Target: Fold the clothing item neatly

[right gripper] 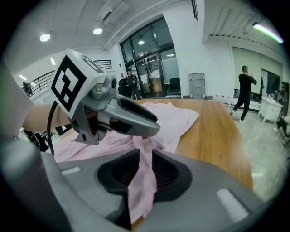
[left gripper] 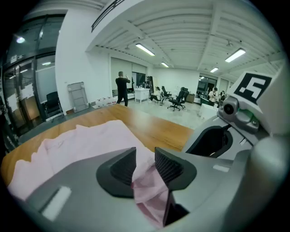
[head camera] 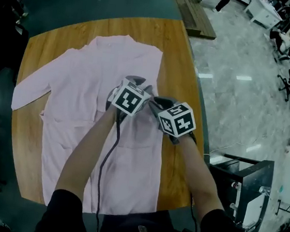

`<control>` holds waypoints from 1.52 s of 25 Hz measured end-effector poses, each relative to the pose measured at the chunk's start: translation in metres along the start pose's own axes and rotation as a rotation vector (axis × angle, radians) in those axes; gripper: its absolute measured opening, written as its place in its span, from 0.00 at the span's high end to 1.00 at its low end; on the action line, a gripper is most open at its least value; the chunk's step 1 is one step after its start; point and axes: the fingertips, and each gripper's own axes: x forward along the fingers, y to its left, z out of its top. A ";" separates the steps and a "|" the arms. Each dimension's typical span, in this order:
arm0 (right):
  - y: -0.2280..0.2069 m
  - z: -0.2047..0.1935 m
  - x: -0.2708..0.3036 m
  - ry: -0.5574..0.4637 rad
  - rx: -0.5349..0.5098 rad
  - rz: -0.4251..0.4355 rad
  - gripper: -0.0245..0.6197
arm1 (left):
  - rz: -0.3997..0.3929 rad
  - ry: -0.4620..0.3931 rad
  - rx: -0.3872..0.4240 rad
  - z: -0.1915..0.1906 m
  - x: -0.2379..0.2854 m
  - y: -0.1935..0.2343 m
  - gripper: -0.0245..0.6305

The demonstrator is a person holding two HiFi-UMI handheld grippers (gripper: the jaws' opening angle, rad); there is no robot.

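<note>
A pale pink long-sleeved shirt (head camera: pixel 85 90) lies flat on the wooden table (head camera: pixel 182 65), collar at the far end and one sleeve (head camera: pixel 31 87) stretched out to the left. Both grippers sit close together over the shirt's right half. My left gripper (head camera: pixel 134 83) (left gripper: pixel 145 165) has its jaws apart, with a bunched fold of pink cloth (left gripper: pixel 149 186) lying loose between them against the right-hand pad. My right gripper (head camera: pixel 158 103) (right gripper: pixel 145 165) stands just beside it, jaws slightly apart, and a strip of the same cloth (right gripper: pixel 142 181) runs up through the gap.
The table's right edge (head camera: pixel 195 108) is near the grippers, with grey marble floor beyond. A black stand (head camera: pixel 241 181) is beside the table's near right corner. A person (left gripper: pixel 121 88) and office chairs (left gripper: pixel 176 99) are far off in the room.
</note>
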 end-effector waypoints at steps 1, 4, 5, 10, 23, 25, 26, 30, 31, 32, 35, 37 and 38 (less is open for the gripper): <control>-0.003 -0.003 -0.003 -0.001 0.009 -0.004 0.83 | -0.010 0.025 0.025 -0.002 0.010 -0.007 0.73; -0.010 -0.010 -0.005 -0.008 0.030 -0.004 0.83 | 0.020 0.125 0.088 -0.019 0.037 -0.010 0.71; -0.010 -0.012 -0.005 -0.012 0.036 -0.001 0.83 | 0.041 0.147 0.089 -0.025 0.042 -0.007 0.74; -0.012 -0.011 0.000 -0.012 0.027 0.014 0.83 | 0.085 0.030 -0.066 -0.012 0.027 0.013 0.88; -0.008 0.043 0.048 -0.003 -0.023 -0.067 0.83 | 0.400 -0.179 -0.309 -0.032 -0.121 0.154 0.89; -0.007 0.048 0.061 0.013 -0.036 -0.073 0.83 | 0.447 -0.174 -0.331 -0.050 -0.134 0.170 0.89; -0.008 0.049 0.067 0.023 -0.041 -0.078 0.83 | 0.471 -0.170 -0.341 -0.060 -0.140 0.178 0.89; -0.014 0.041 0.082 0.074 -0.046 -0.099 0.83 | 0.543 -0.139 -0.383 -0.099 -0.154 0.202 0.89; -0.015 0.038 0.084 0.088 -0.045 -0.102 0.83 | 0.554 -0.132 -0.393 -0.106 -0.157 0.205 0.89; -0.017 0.035 0.085 0.102 -0.046 -0.109 0.83 | 0.559 -0.125 -0.404 -0.114 -0.159 0.208 0.89; -0.024 0.026 0.086 0.143 -0.046 -0.137 0.83 | 0.543 -0.085 -0.426 -0.133 -0.156 0.206 0.89; -0.028 0.024 0.085 0.158 -0.037 -0.149 0.83 | 0.510 -0.028 -0.427 -0.145 -0.149 0.199 0.88; -0.031 0.023 0.084 0.164 -0.032 -0.157 0.83 | 0.487 0.003 -0.427 -0.150 -0.145 0.196 0.87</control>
